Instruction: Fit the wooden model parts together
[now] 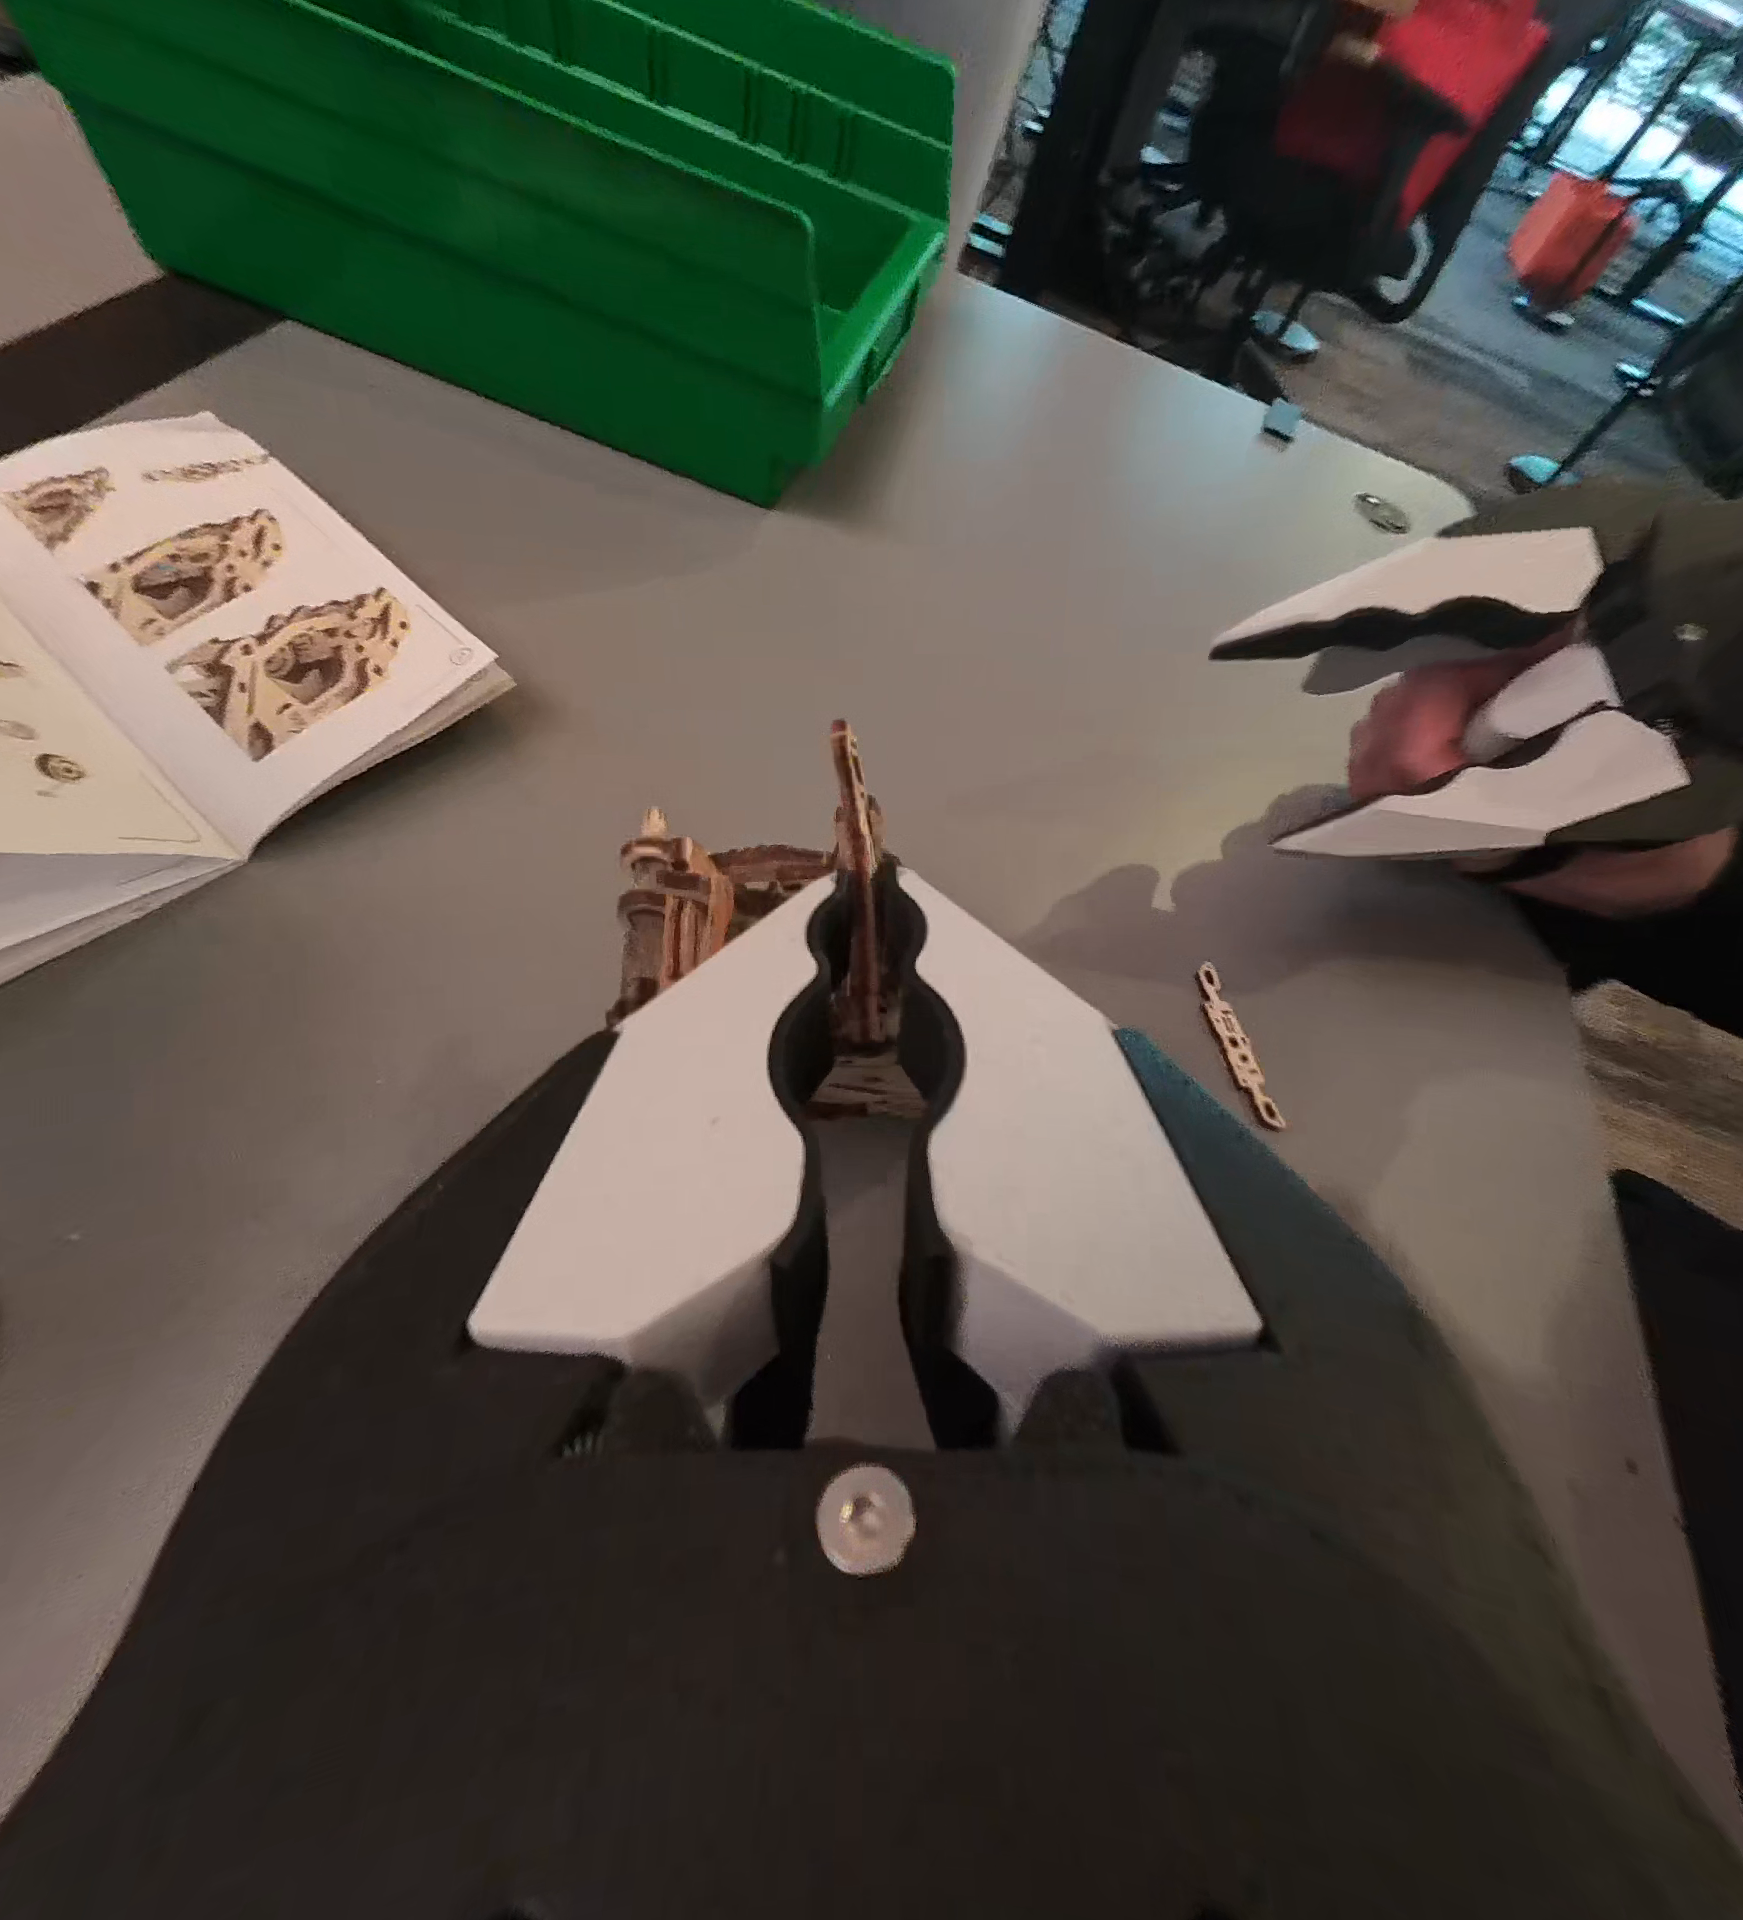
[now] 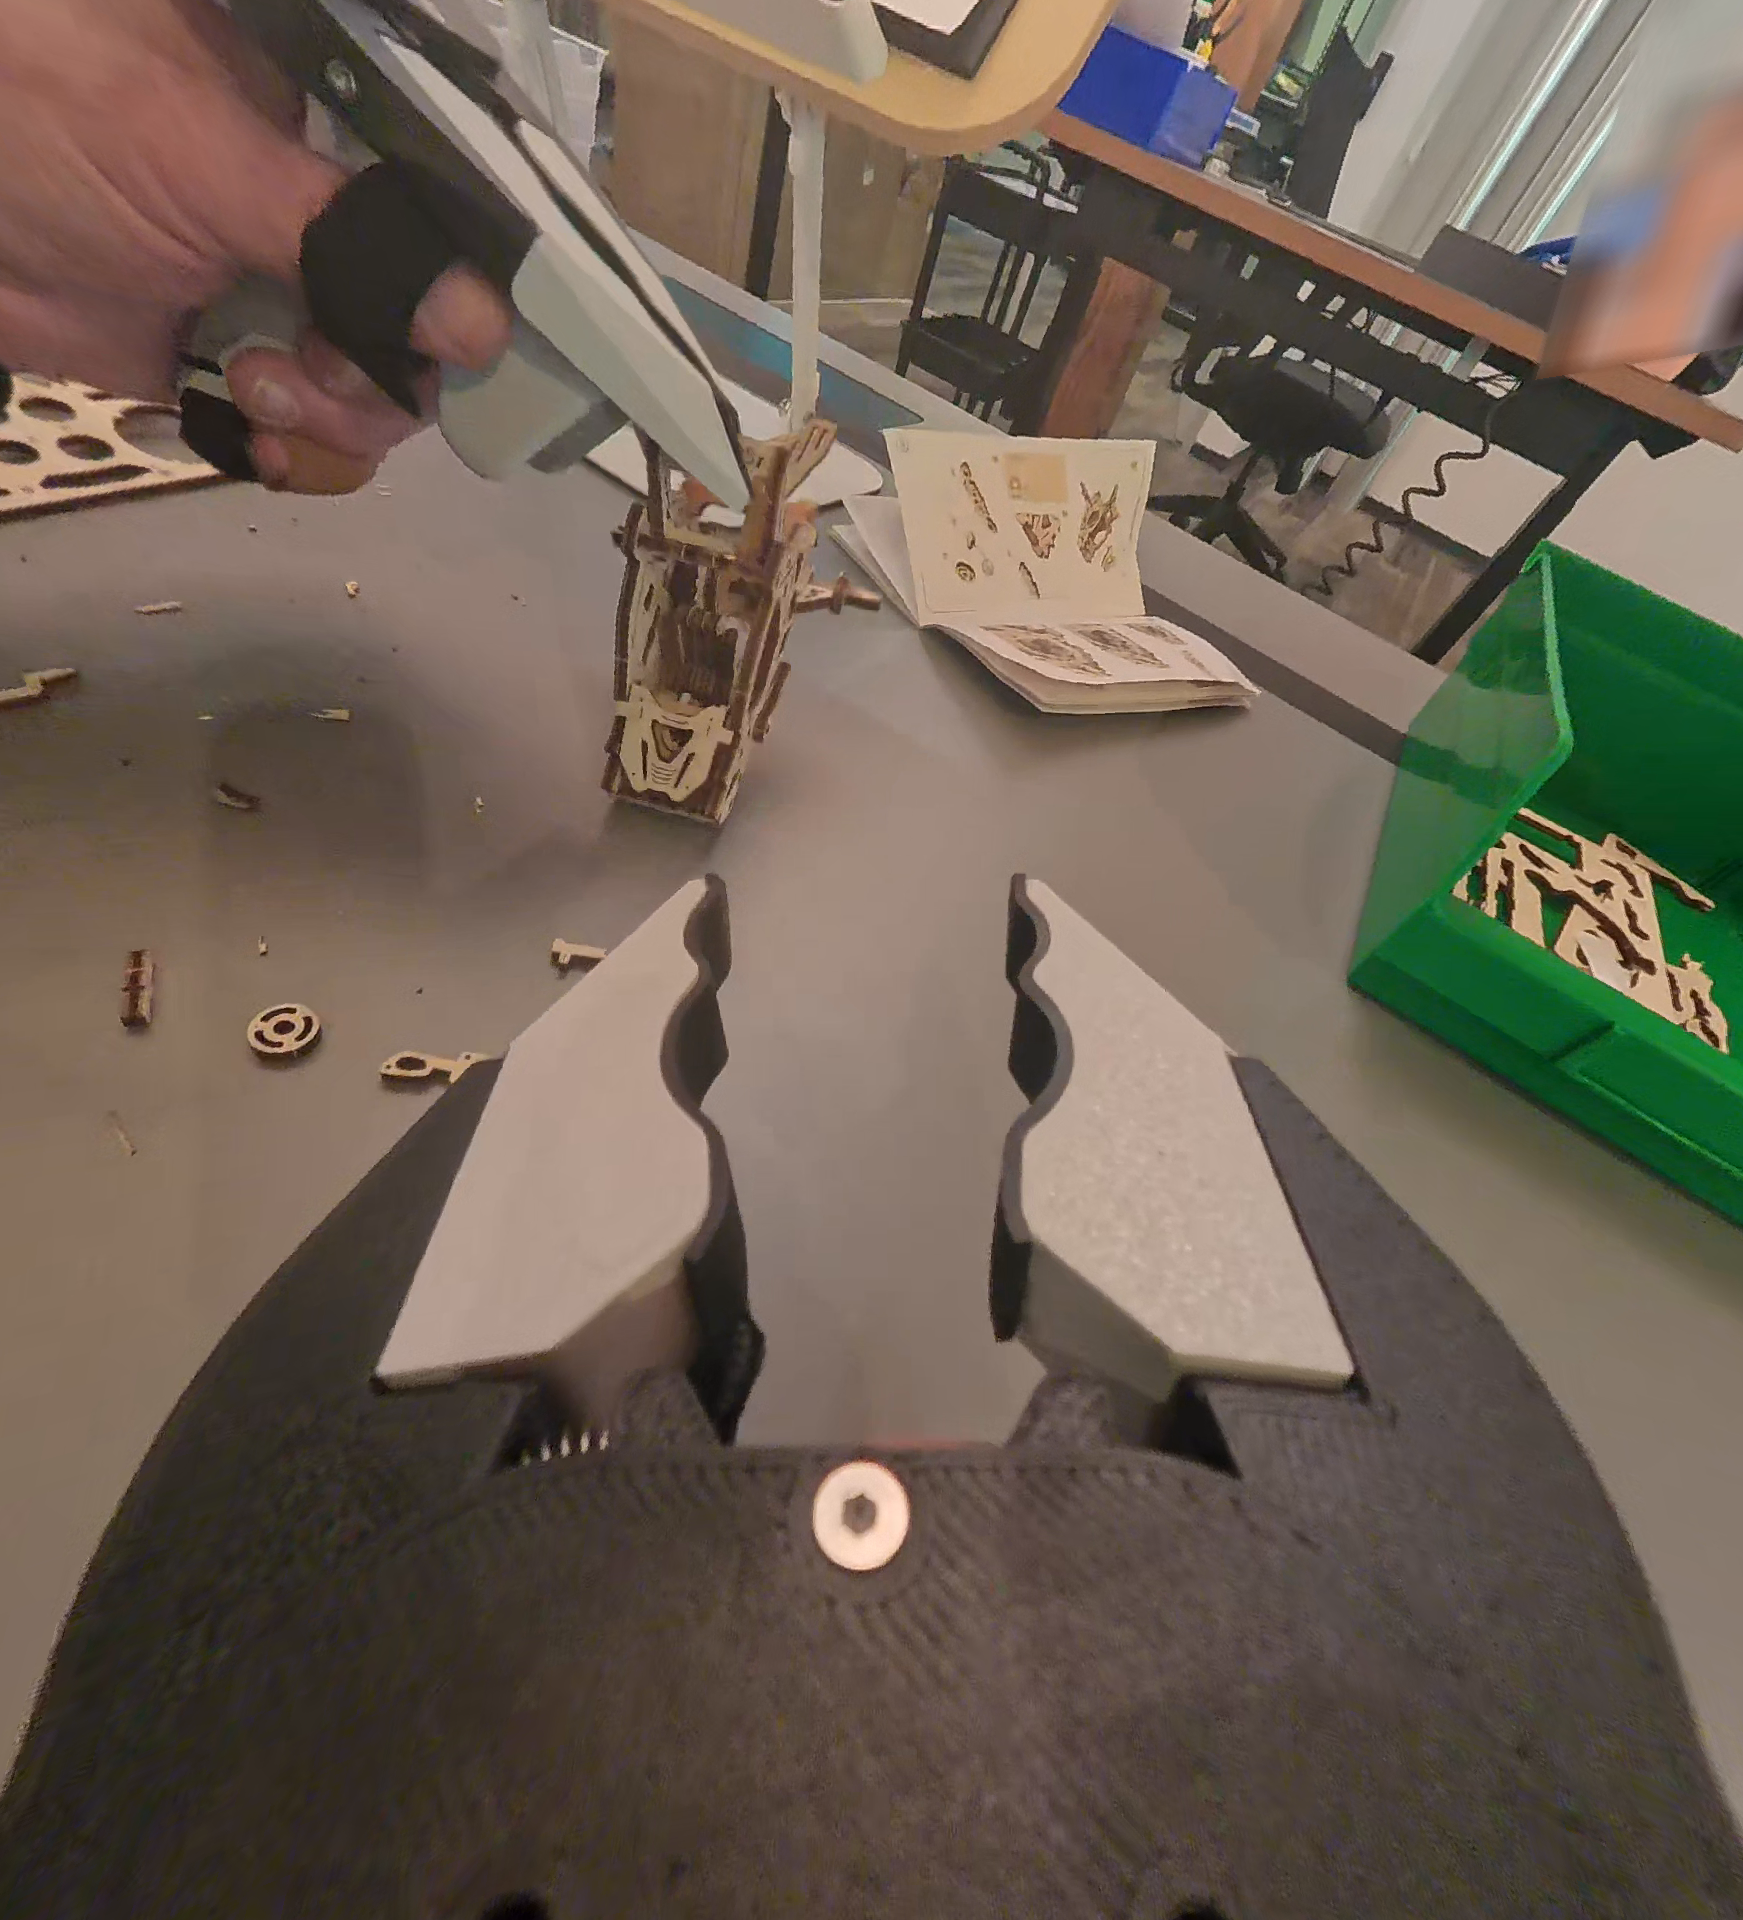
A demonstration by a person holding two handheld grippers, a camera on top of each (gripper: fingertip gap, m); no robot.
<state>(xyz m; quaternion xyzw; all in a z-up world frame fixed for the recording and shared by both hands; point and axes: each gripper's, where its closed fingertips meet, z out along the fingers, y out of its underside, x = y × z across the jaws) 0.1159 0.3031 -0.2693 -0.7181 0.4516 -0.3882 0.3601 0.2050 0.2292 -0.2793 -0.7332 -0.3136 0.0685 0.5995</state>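
Observation:
The partly built wooden model (image 2: 695,665) stands upright on the grey table (image 2: 431,810). My left gripper (image 1: 865,878) is shut on a flat wooden part (image 1: 846,769) that sticks up at the model's top. The model (image 1: 675,914) shows just behind and left of its fingertips. In the right wrist view the left gripper (image 2: 737,494) comes down from the upper left onto that part (image 2: 789,452). My right gripper (image 2: 865,894) is open and empty, low over the table in front of the model. It also shows at the right of the left wrist view (image 1: 1246,748).
An open instruction booklet (image 2: 1043,582) lies behind the model. A green bin (image 2: 1469,790) with cut wooden sheets (image 2: 1594,914) stands at the right. Several loose wooden bits, including a ring (image 2: 283,1031), lie at the left. A thin wooden strip (image 1: 1241,1044) lies beside my left gripper. Spacing between my two grippers at the tips: around 12 centimeters.

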